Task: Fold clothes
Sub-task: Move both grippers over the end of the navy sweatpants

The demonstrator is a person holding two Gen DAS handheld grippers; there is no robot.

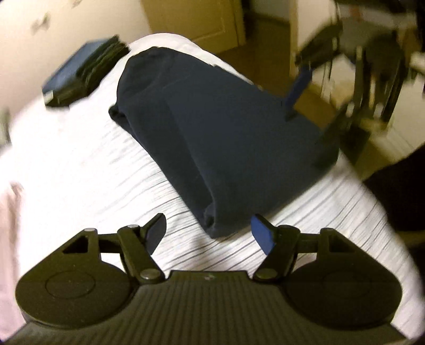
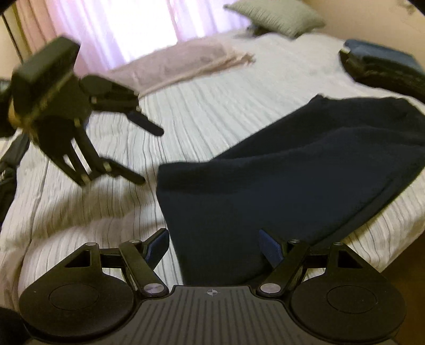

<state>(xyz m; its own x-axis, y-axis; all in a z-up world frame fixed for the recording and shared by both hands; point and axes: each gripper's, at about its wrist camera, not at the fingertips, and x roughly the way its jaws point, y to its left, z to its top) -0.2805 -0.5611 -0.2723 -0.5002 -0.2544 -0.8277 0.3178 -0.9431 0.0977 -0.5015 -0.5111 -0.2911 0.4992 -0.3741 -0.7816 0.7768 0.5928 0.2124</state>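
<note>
A dark navy garment point(image 1: 217, 127), folded into a long thick bundle, lies on the white striped bedspread point(image 1: 101, 169). My left gripper point(image 1: 209, 233) is open, and the bundle's near corner sits just ahead of and between its fingertips, untouched. In the right wrist view the same garment point(image 2: 279, 172) spreads from the centre to the right. My right gripper point(image 2: 215, 246) hangs open over its near end, pads apart from the cloth. Each gripper shows in the other's view: the right gripper point(image 1: 305, 139) at the garment's far edge, the left gripper point(image 2: 151, 157) open above bare bedspread point(image 2: 79, 217).
A stack of folded dark clothes point(image 1: 79, 71) point(image 2: 385, 69) rests near the bed's far edge. A pink blanket point(image 2: 180, 66) and a grey-green pillow point(image 2: 279, 16) lie toward the curtained window. Wooden floor and a door point(image 1: 199, 21) lie beyond the bed.
</note>
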